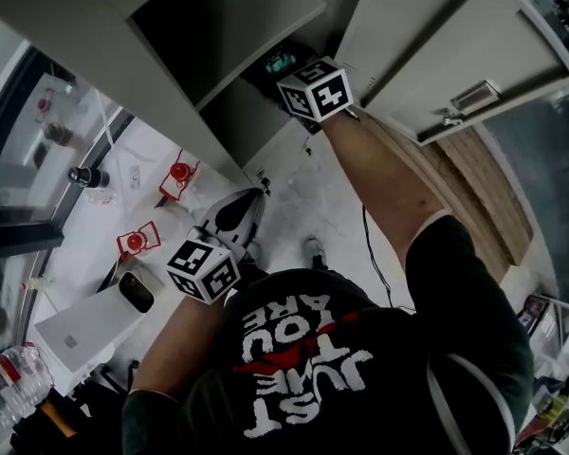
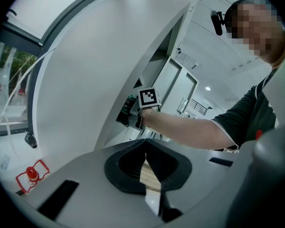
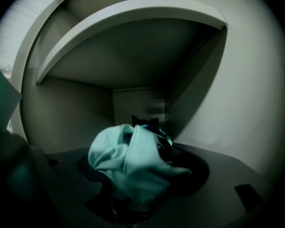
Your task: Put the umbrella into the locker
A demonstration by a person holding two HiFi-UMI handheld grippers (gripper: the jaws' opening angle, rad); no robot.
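Pretty much there: the umbrella (image 3: 128,167) is inside the locker (image 3: 133,70), in the compartment under the shelf, bunched up between the jaws of my right tool (image 3: 143,148). That tool is spread wide and doesn't look like it's squeezing the fabric, so I reckon all that's left is pulling out and maybe shutting the door (image 1: 455,45). My left tool (image 2: 145,145) hangs outside, jaws together, nothing in them.

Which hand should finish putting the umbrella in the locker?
Right. The right gripper reaches inside the locker, with the teal umbrella between its open jaws. The left gripper is outside the locker, shut and empty.
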